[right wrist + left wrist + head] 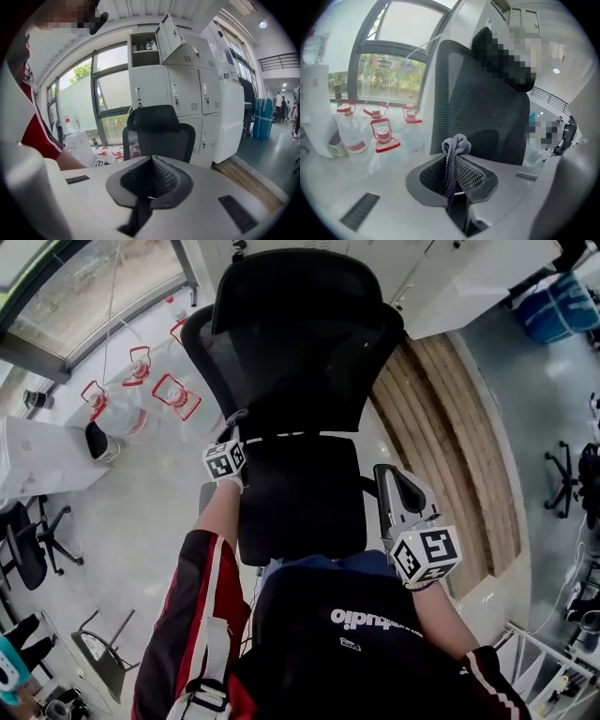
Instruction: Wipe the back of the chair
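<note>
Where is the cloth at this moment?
The cloth is pinched between the jaws of the left tool, bunched close in front of the chair back; the head view puts that tool at the back's left edge.

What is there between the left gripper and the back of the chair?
Only the grey cloth, which the left gripper holds in its jaws, bunched end toward the chair back. The left gripper view shows it; contact is unclear.

We face the chair (298, 362) from its seat's front edge, our left gripper (457, 157), cloth (456, 144) between its jaws, at the seat's far-left corner, our right gripper (151, 161) by the seat's right edge, water jugs (141, 390) left of the chair, lockers (187, 93) behind it.
</note>
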`<state>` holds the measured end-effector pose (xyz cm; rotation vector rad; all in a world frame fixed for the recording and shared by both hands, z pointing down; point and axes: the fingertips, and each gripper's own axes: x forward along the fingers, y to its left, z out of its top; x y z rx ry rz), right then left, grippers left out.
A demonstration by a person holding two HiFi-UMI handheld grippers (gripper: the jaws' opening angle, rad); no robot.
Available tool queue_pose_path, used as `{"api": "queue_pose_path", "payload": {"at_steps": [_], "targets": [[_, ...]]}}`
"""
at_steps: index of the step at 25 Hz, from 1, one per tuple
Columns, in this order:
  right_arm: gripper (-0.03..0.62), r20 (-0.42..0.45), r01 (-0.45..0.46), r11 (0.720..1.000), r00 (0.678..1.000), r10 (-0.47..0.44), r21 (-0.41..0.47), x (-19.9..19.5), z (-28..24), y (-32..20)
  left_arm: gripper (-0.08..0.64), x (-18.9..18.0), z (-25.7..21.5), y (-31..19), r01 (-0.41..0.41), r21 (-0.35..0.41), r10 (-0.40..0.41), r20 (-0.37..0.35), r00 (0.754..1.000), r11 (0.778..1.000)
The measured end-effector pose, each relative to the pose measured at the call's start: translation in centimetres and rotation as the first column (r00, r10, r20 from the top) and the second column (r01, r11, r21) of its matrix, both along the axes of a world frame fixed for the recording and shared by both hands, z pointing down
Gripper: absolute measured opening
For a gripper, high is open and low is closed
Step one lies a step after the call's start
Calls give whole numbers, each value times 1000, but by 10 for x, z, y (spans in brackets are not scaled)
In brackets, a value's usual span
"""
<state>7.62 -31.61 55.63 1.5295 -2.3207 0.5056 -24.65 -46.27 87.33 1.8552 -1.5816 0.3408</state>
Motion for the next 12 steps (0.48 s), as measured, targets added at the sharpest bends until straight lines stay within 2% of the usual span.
{"api": "queue_pose_path", "payload": {"at_steps": [7, 12], "targets": [[12, 2, 51, 998, 999, -52, 24, -43, -6, 4, 57, -66, -14, 19, 78, 23, -78, 10, 997, 997], [12, 16, 66, 997, 998, -67, 47, -64, -21, 7, 57, -78, -51, 31, 101, 82, -96, -65, 993, 991]]}}
